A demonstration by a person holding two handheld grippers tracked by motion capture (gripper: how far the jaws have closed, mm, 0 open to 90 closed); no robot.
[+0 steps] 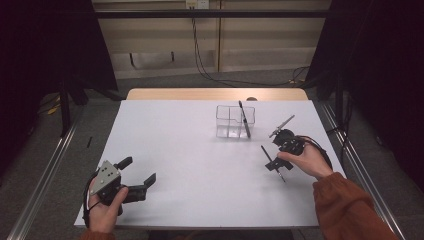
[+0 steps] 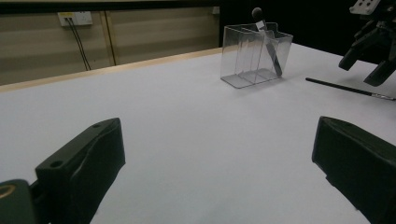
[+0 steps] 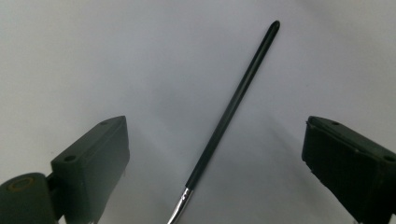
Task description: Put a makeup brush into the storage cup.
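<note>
Right gripper (image 1: 272, 156) is positioned directly over a black-handled brush (image 3: 233, 105) lying flat on the white table (image 1: 200, 165), jaws spread wide to either side of the handle, not touching it. The brush lies near the clear divided organizer (image 1: 235, 121), on its right and toward the person. Another brush (image 1: 244, 119) stands inside that organizer. Left gripper (image 1: 139, 172), well apart from the organizer on its near left, is open and empty.

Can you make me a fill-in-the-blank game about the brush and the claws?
1. The right claw hangs over a thin black ____ lying on the table.
2. Both claws are ____, gripping nothing.
3. Another brush stands in the clear ____ on the table.
4. The left claw is at the ____ edge of the table.

Missing words: brush; open; box; near
</note>
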